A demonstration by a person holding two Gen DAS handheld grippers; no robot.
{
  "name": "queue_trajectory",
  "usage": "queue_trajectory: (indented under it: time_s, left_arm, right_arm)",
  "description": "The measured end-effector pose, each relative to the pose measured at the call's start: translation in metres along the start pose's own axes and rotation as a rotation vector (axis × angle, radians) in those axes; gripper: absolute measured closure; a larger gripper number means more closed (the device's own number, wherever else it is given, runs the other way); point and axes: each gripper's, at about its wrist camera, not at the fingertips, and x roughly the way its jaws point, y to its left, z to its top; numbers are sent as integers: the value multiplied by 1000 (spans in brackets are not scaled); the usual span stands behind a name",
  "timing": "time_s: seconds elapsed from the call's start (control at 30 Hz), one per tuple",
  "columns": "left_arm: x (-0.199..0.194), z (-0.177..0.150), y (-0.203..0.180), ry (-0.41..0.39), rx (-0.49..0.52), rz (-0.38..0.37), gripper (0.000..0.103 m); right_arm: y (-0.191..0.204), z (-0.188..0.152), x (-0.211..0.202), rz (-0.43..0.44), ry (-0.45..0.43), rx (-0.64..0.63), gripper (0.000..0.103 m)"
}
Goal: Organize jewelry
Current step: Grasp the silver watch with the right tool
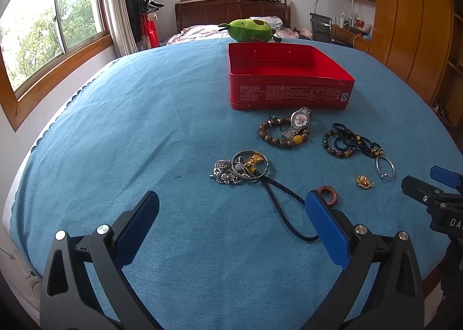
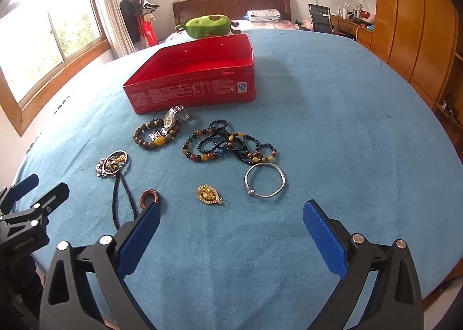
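Note:
An open red tin box (image 1: 289, 90) (image 2: 191, 90) stands empty on the blue cloth. In front of it lie a silver watch (image 1: 298, 123) (image 2: 173, 119) on a brown bead bracelet (image 1: 267, 133) (image 2: 144, 139), dark bead strands (image 1: 353, 142) (image 2: 228, 145), a silver bangle (image 1: 385, 168) (image 2: 264, 181), a gold pendant (image 1: 364, 182) (image 2: 208, 194), a copper ring (image 1: 328, 194) (image 2: 150, 197), and a silver chain heap with a corded pendant (image 1: 243, 169) (image 2: 113, 163). My left gripper (image 1: 231, 202) is open and empty, near the cord. My right gripper (image 2: 231, 211) is open and empty, just short of the gold pendant.
A green avocado plush (image 1: 251, 29) (image 2: 207, 26) lies behind the box. The blue cloth (image 1: 130, 127) (image 2: 347, 127) covers the table. A window wall is to the left, wooden wardrobes to the right, a bed and desk behind.

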Motion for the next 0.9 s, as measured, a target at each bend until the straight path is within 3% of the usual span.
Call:
queue_trajectory:
  time_s: [0.2,0.3,0.47,0.53,0.7,0.9]
  left_arm:
    - [6,13,10,2,-35,-5,3]
    - [13,23,11,6,-27,-11,3]
    - [34,48,11,39,-17,-8,3]
    - [45,60,11,47,-8,7,3]
    - [86,81,1,125,29,-17,3]
    - [129,96,-6,209,42,-48,8]
  right_arm:
    - [-12,9,2,50,7,39,4]
    - [-18,18,6,107,18,60,9]
    - [-16,44,23,214,47,66,26]
    - [-9,58,34,249,63,51,37]
    - [10,86,71,290,129,31,53]
    - [24,107,115,311,202,55,61]
